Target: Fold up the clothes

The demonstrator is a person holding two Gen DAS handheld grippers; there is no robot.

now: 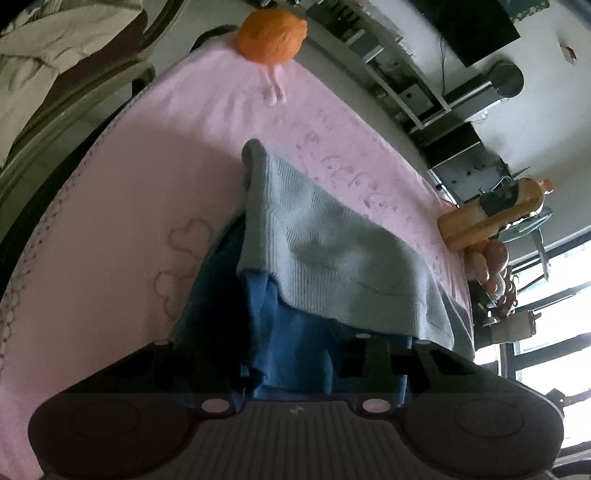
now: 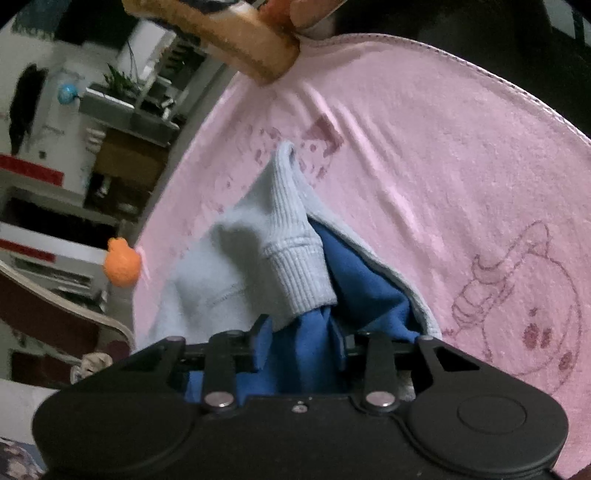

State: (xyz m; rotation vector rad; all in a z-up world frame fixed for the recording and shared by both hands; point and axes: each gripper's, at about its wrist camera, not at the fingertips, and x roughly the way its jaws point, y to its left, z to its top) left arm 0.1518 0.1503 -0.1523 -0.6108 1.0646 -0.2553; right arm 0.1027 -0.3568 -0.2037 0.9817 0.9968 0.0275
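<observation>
- Blue garment (image 2: 299, 354) is bunching between the right gripper (image 2: 301, 349) pads, which are clamping it, jaws partly closed.
- Left gripper (image 1: 295, 363) is standing over the same blue cloth (image 1: 291, 343); whether it is gripping, I cannot tell.
- Grey sweater (image 1: 332, 258) is lying on the pink towel (image 1: 147, 177), overlapping the blue garment.
- Orange toy (image 1: 271, 35) is sitting at the towel's far edge.

Sweater (image 1: 325, 258) lies on the towel (image 1: 129, 192), toy (image 1: 271, 35) at its far edge
</observation>
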